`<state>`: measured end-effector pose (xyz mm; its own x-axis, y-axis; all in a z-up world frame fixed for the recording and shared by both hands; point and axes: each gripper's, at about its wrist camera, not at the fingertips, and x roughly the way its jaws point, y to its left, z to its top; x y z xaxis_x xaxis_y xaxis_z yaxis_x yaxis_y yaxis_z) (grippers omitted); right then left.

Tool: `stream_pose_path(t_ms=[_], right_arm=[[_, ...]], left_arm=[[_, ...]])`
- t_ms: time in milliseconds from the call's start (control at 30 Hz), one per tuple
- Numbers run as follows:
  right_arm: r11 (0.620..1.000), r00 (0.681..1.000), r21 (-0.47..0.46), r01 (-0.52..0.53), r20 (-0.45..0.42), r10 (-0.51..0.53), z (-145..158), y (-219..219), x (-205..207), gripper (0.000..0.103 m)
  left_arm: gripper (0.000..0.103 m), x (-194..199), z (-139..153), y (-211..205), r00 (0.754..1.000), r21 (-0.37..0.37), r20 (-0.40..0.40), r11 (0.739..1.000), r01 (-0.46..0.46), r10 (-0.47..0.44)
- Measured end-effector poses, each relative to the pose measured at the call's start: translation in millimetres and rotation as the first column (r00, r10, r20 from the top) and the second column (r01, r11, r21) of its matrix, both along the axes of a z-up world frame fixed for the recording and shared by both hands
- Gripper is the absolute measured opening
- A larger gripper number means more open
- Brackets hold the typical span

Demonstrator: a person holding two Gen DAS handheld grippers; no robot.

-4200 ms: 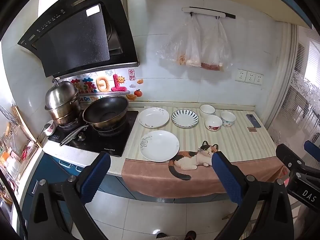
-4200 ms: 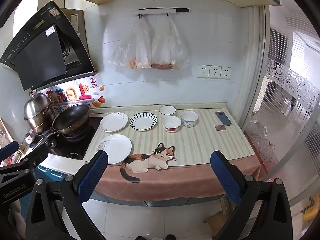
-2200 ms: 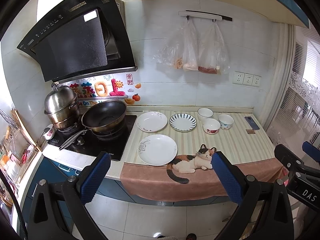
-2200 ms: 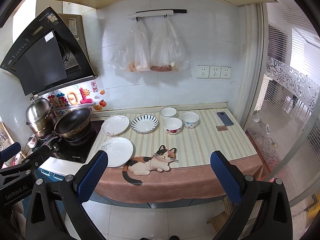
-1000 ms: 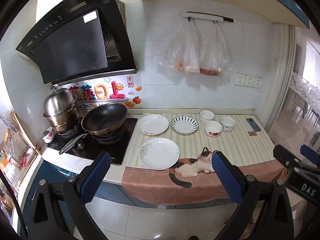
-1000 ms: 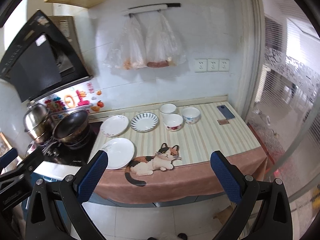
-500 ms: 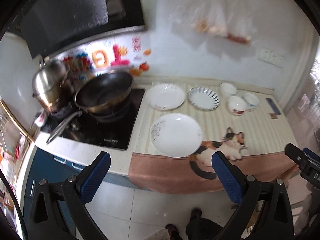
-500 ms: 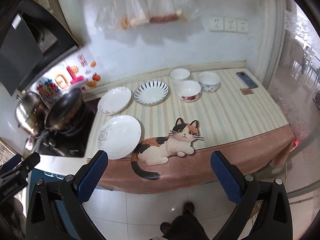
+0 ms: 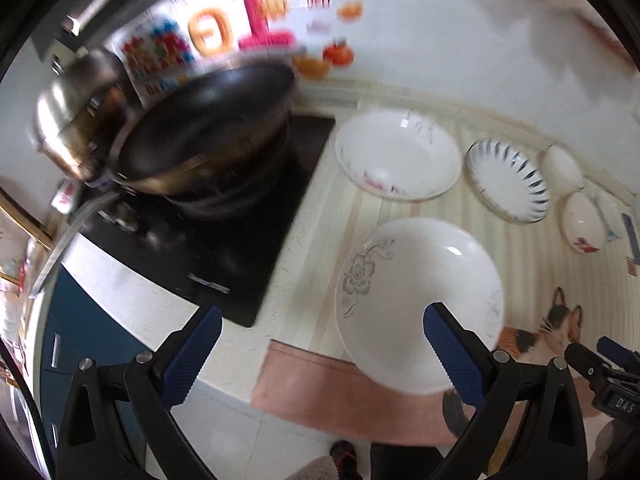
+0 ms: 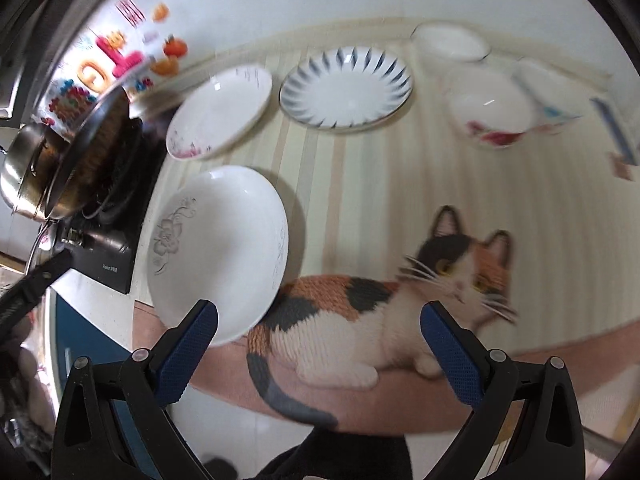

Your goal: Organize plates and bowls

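White and glazed, the round floral-edged plate (image 9: 416,300) overhangs the front edge of the striped counter (image 10: 460,184), so either pair of wide-spread empty tongs, left (image 9: 320,354) or right (image 10: 318,346), could nudge it off.

You are holding the right gripper (image 10: 318,344) wide apart, empty, above the near counter edge. Its left finger (image 10: 186,350) is overlapping the floral plate (image 10: 218,248); the cat print (image 10: 384,296) is lying between the fingers. Striped plate (image 10: 346,88) and bowls (image 10: 490,108) are sitting far, blurred.
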<state>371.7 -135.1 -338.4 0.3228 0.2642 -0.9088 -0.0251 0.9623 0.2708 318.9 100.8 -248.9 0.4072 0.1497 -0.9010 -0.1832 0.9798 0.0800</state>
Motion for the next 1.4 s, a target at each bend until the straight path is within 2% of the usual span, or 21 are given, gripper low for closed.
stream_pose_path(t_ms=[200,267,433,467,500,567,600,633,900,1200,1400], right_arm=[[0.994,0.995,0.101,-0.037,-0.087,0.046,-47.0,5.3,55.8,0.099],[0.986,0.988,0.148,-0.075,-0.122,0.094,-63.6,15.1,71.1,0.093],[0.965,0.957,0.181,-0.19,-0.187,0.223,-96.5,47.3,93.2,0.064],[0.962,0.952,0.18,-0.203,-0.193,0.237,-100.5,51.3,95.0,0.061],[0.961,0.954,0.17,-0.217,-0.171,0.245,-100.5,55.7,97.2,0.057],[0.954,0.948,0.168,-0.25,-0.159,0.276,-101.4,65.2,100.3,0.037],[0.951,0.943,0.174,-0.256,-0.172,0.285,-104.4,67.8,101.9,0.023],[0.953,0.944,0.171,-0.25,-0.176,0.279,-108.1,69.8,103.9,0.02],[0.968,0.962,0.146,-0.205,-0.151,0.227,-101.8,67.6,95.3,0.019],[0.978,0.978,0.158,-0.136,-0.135,0.158,-81.4,21.3,83.1,0.019],[0.986,0.987,0.154,-0.068,-0.135,0.089,-68.3,-22.3,71.2,0.019]], left_arm=[[0.099,45.5,-60.6,-1.6,0.989,-0.007,-0.148,1.0,0.014,-0.015],[0.094,56.2,-78.9,-0.6,0.979,-0.021,-0.203,1.0,0.016,-0.02],[0.069,72.5,-115.0,4.1,0.953,-0.075,-0.301,0.997,-0.001,-0.021],[0.066,73.6,-120.0,6.0,0.95,-0.091,-0.312,0.996,-0.01,-0.019],[0.057,74.5,-123.8,7.5,0.948,-0.109,-0.318,0.994,-0.015,-0.021],[0.044,75.1,-132.3,9.6,0.942,-0.151,-0.333,0.988,-0.021,-0.031],[0.04,75.6,-135.6,9.7,0.941,-0.163,-0.336,0.986,-0.02,-0.037],[0.038,75.4,-135.5,9.5,0.945,-0.185,-0.323,0.983,-0.017,-0.044],[0.037,71.7,-127.8,-2.7,0.952,-0.192,-0.294,0.981,0.031,-0.088],[0.037,66.1,-94.8,-35.8,0.956,-0.214,-0.252,0.972,0.098,-0.151],[0.037,73.7,-76.5,-84.1,0.951,-0.235,-0.224,0.959,0.162,-0.215]])
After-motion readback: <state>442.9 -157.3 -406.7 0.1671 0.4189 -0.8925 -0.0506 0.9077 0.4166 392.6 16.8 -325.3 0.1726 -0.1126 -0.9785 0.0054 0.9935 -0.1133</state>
